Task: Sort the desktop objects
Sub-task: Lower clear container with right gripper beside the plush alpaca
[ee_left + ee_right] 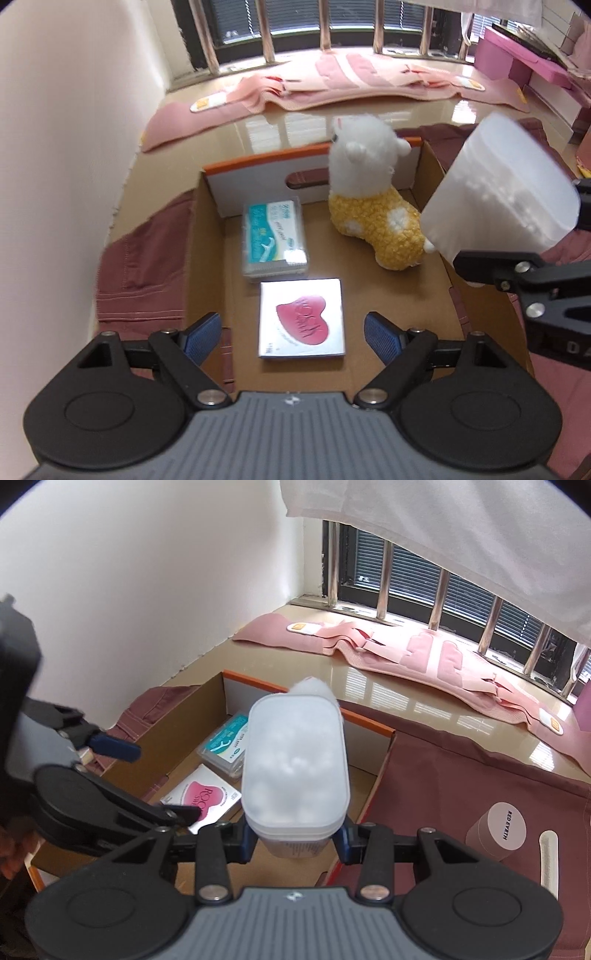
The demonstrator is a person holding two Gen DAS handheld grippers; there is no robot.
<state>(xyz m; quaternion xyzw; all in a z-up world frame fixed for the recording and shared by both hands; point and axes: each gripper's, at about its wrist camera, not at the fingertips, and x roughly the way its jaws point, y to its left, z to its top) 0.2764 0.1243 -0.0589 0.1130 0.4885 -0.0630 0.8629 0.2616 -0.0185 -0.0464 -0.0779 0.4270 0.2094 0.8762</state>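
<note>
A cardboard box (207, 236) (177, 731) lies open on a maroon cloth. Inside it are a teal floss-pick case (274, 236) (223, 746), a white packet with a red heart (302, 323) (205, 798) and a white-and-yellow plush toy (373, 206), of which only a white tuft shows in the right wrist view. My left gripper (293, 334) is open above the heart packet, holding nothing. My right gripper (295, 840) is shut on a frosted plastic container (295, 764) (502, 188) of white balls, held over the box's right side.
A cylindrical jar labelled RED EARTH (498, 830) and a white strip (548, 860) rest on the maroon cloth (461, 775) right of the box. Pink fabric (351, 81) lies along the window ledge. A white wall (55, 147) stands close on the left; pink boxes (517, 59) are far right.
</note>
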